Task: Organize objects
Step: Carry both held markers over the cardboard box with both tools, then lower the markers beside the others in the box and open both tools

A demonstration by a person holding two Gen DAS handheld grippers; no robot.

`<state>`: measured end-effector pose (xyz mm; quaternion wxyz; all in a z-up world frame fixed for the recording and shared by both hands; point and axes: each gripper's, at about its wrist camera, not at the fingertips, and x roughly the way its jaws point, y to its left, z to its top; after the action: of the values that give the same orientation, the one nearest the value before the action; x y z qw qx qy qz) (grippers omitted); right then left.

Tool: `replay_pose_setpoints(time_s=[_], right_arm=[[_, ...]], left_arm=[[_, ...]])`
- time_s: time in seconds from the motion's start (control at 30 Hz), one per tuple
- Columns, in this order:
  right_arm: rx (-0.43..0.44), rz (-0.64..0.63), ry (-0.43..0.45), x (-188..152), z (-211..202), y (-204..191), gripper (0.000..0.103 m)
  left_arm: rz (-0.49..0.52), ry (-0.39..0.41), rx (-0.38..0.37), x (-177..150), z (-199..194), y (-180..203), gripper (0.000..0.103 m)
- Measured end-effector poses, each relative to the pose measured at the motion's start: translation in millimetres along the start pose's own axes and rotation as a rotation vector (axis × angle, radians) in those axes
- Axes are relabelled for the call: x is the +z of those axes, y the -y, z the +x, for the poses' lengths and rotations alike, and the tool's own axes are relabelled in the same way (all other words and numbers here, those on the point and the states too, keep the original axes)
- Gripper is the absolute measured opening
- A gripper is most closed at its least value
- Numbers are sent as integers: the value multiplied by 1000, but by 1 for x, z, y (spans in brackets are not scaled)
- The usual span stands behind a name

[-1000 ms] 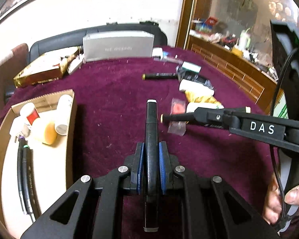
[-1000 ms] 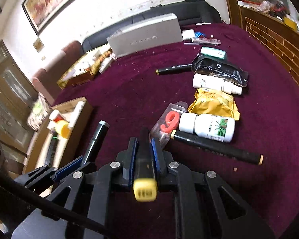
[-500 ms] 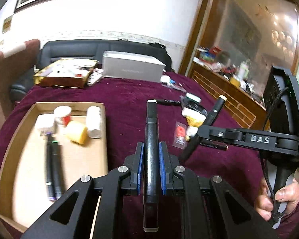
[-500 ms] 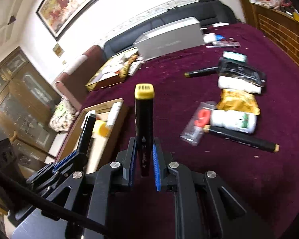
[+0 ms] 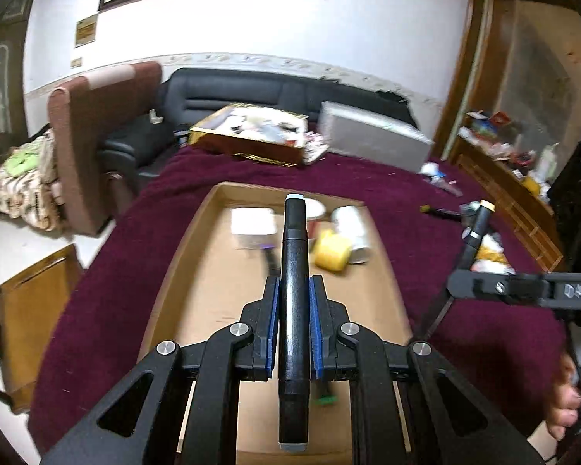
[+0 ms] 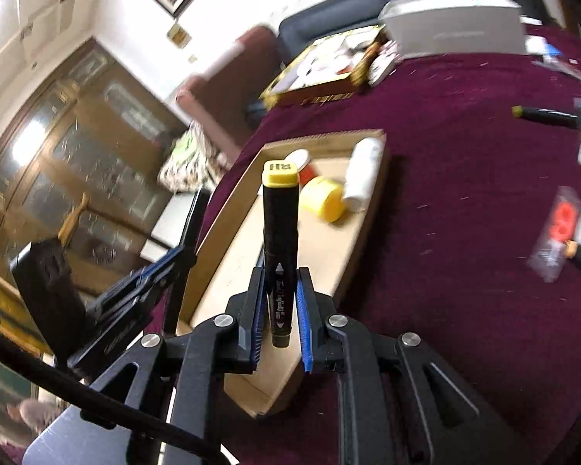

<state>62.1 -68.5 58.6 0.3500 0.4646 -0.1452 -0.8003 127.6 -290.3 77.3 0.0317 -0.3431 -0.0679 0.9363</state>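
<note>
Maroon cloth covers our table (image 5: 120, 271); over the cardboard tray (image 5: 197, 255), our left gripper (image 5: 293, 302) clamps a grey-capped marker (image 5: 294, 255), our right gripper (image 6: 279, 294) a yellow-capped marker (image 6: 279, 224).

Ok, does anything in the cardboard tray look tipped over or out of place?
Yes. In the shallow cardboard tray, the white cylindrical bottle lies on its side against the right wall, and the round yellow container beside it is tipped too. Both look dropped in rather than stood up. Nothing looks spilled.
</note>
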Motion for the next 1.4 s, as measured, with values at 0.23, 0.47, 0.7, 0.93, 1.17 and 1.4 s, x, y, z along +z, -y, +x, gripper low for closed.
replay_pose_setpoints(time_s=[0.23, 0.47, 0.7, 0.93, 1.17, 1.4], right_arm=[[-49, -25, -111, 8, 62, -9, 14], [-121, -25, -158, 18, 102, -1, 14], [-138, 2, -151, 19, 105, 8, 18], [-127, 16, -70, 16, 72, 9, 47], [-370, -35, 219, -6, -46, 37, 54], [-711, 24, 308, -26, -153, 122, 103]], left_arm=[[-7, -116, 101, -6, 38, -20, 12], [-28, -183, 111, -13, 62, -30, 12], [-84, -186, 57, -15, 65, -37, 12], [-149, -115, 46, -9, 35, -42, 15], [-66, 86, 2, 2, -33, -6, 37], [61, 90, -106, 8, -41, 60, 38]])
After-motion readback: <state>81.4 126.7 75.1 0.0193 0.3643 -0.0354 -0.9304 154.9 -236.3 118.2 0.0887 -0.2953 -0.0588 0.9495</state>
